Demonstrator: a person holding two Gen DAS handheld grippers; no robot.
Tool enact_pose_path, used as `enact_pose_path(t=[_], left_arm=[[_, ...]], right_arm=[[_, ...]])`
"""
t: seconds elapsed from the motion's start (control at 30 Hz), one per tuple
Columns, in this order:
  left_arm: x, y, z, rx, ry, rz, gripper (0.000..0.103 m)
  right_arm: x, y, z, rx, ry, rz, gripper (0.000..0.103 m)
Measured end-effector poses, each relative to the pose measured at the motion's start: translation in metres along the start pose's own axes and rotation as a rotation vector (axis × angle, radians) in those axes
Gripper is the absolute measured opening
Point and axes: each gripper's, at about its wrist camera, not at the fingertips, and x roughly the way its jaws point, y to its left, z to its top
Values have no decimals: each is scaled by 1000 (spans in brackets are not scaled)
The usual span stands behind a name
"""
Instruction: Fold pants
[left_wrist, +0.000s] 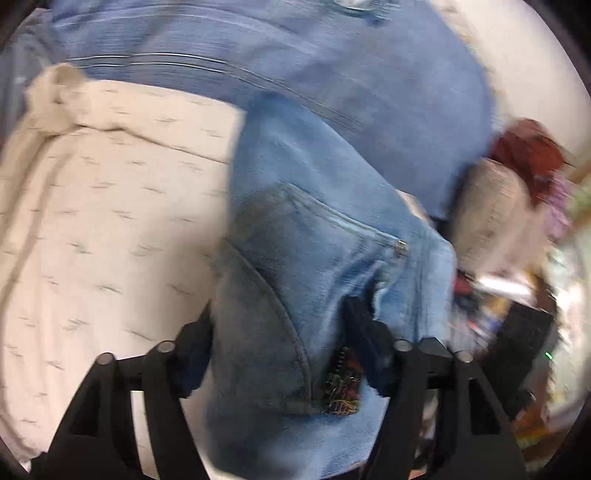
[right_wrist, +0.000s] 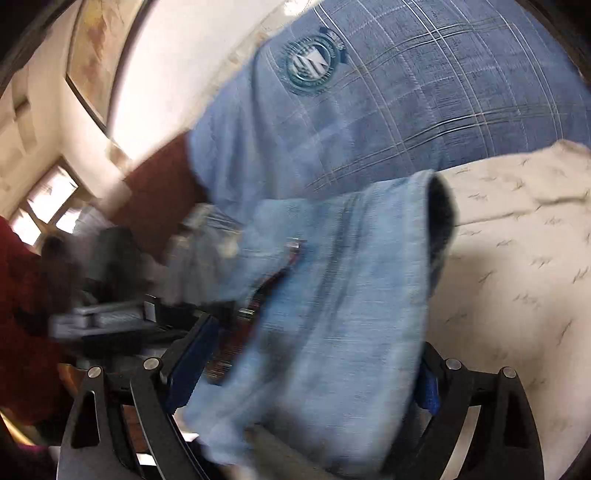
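Observation:
Light blue denim pants (left_wrist: 314, 236) hang between the fingers of my left gripper (left_wrist: 280, 350), which is shut on the waist part near a back pocket and a zipper. In the right wrist view the same pants (right_wrist: 332, 314) drape between the fingers of my right gripper (right_wrist: 314, 373), which is shut on the denim; an open dark hem or waist end shows at the upper right. Both views are blurred by motion. The pants are lifted above the cream patterned bed sheet (left_wrist: 110, 221), which also shows in the right wrist view (right_wrist: 517, 258).
A blue checked blanket or pillow (right_wrist: 424, 92) with a round emblem lies beyond the pants and also shows in the left wrist view (left_wrist: 295, 55). A red and beige bundle (left_wrist: 517, 177) and room clutter sit at the bed's right. A wall and window (right_wrist: 48, 206) are at the left.

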Motion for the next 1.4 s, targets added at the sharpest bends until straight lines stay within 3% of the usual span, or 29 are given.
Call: enact_pose_path(t=[0.03,0.07,0.17,0.33,0.43,0.6,0.73,0.8,1.03,1.4], left_arm=[[6,7,0,-14,5,52,69],[8,14,-1,-19,6,75,69],[10,30,-16,-24,-7,111,69],[6,29,-45,31,-47,319,71],[-7,30,-68,84,-116,426,77],[-31,35,-102,74,-226,367,78],[-36,30,-121,107,-293,468,80],[-34,29,-130,124,-270,507,80],[-28,21,-163,212,-208,463,80],[-48,-9,-186,328,-243,396,81]], right_arm=[[12,0,-2,-44,29,-131,93],[15,-1,-4,-57,34,-159,93],[7,-1,-16,-65,16,-184,92],[-16,14,-34,-138,28,-263,100],[-26,20,-53,-157,59,-291,102],[-52,35,-83,-189,25,-299,102],[-75,47,-103,-206,-47,-366,102],[-87,52,-110,-210,-70,-390,102],[-116,63,-130,-250,-111,-445,102],[-128,67,-134,-211,-137,-460,102]])
